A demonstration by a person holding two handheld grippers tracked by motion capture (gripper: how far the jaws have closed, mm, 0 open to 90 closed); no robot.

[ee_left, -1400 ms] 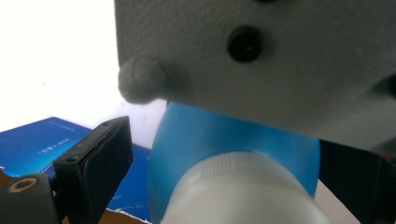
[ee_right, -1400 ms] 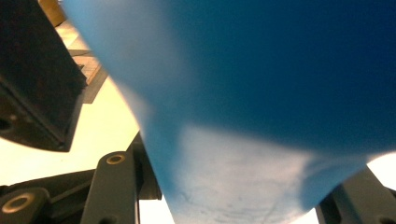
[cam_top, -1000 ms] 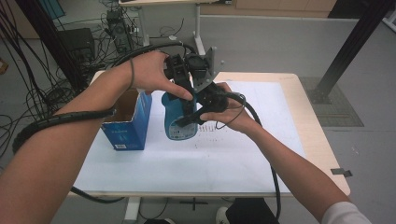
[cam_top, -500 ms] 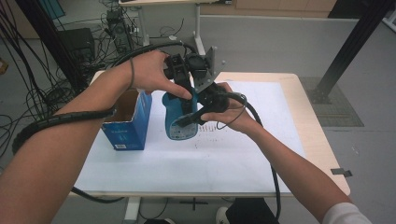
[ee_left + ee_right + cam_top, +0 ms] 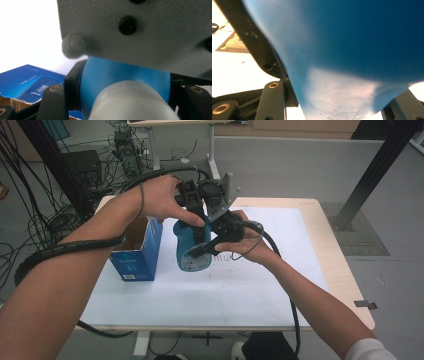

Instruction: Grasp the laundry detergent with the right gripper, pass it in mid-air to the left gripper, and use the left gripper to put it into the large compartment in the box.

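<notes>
The left gripper (image 5: pixel 196 222) comes down from above and is clamped across the upper part of a blue bottle (image 5: pixel 192 247); in the left gripper view its black jaws sit hard against either side of the bottle's blue shoulder (image 5: pixel 120 75), with the white cap (image 5: pixel 132 102) close to the lens. The right gripper (image 5: pixel 207 249) comes in from the side lower down, and in the right gripper view the blue body (image 5: pixel 352 57) lies between its jaws and appears pinched there. The bottle is thus held by both grippers above the white sheet (image 5: pixel 210 290) on the desk (image 5: pixel 345 285), tilted, just right of an open blue carton (image 5: pixel 136 251).

The step in hand looks like handling the bottle next to the carton, either just taken out or on its way in; which of the two cannot be told. A next move would call for one gripper to keep its hold while the other lets go or shifts, so the bottle does not slip or swing.

Counted: one bottle, one carton, one sheet, two grippers.
</notes>
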